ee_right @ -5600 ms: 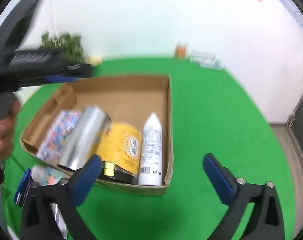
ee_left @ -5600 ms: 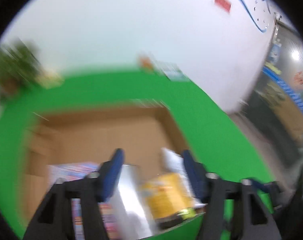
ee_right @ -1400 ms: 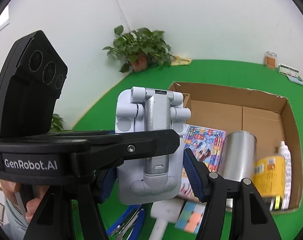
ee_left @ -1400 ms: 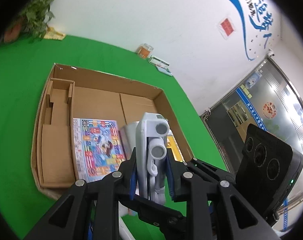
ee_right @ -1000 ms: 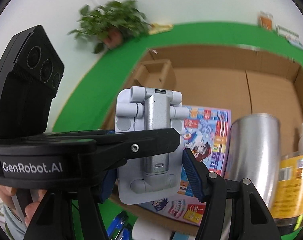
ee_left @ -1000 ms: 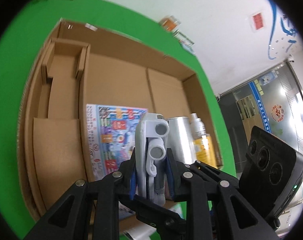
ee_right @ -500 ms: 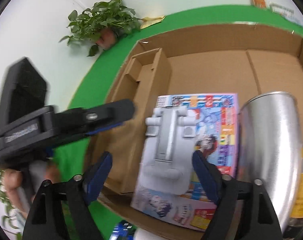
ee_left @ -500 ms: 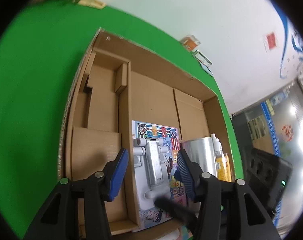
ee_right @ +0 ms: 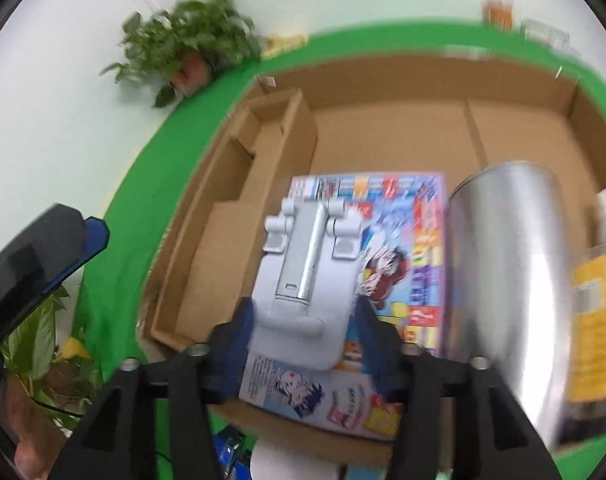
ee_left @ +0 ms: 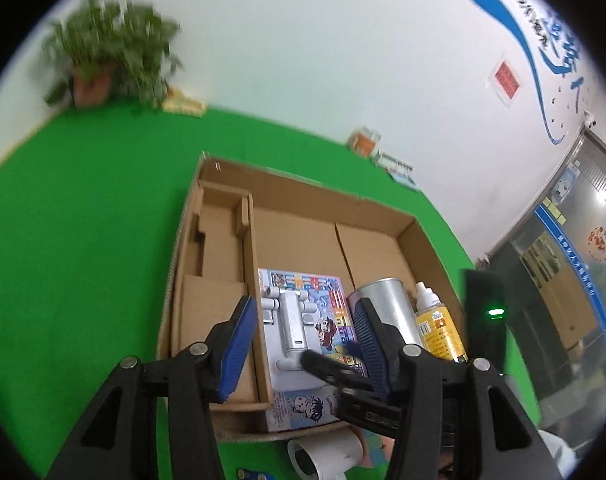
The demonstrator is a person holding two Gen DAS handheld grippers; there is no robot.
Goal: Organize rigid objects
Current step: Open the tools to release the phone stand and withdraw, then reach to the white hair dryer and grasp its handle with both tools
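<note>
Cardboard box (ee_left: 303,216) on the green desk (ee_left: 83,220), taken as landmark. Left gripper (ee_left: 303,344): above the box's near edge, jaws moderately apart, nothing between them. Inside the box, left to right: folded cardboard insert (ee_left: 219,248); comic book (ee_right: 403,240) lying flat, with the grey folding phone stand (ee_right: 307,276) resting on it; steel tumbler (ee_right: 511,272) on its side; yellow-labelled bottle (ee_left: 437,328). Right gripper (ee_right: 305,342): jaws opening, straddling the stand's near end; contact with the pads cannot be told through blur. Potted plant (ee_left: 111,60) beyond the box's far left corner.
</note>
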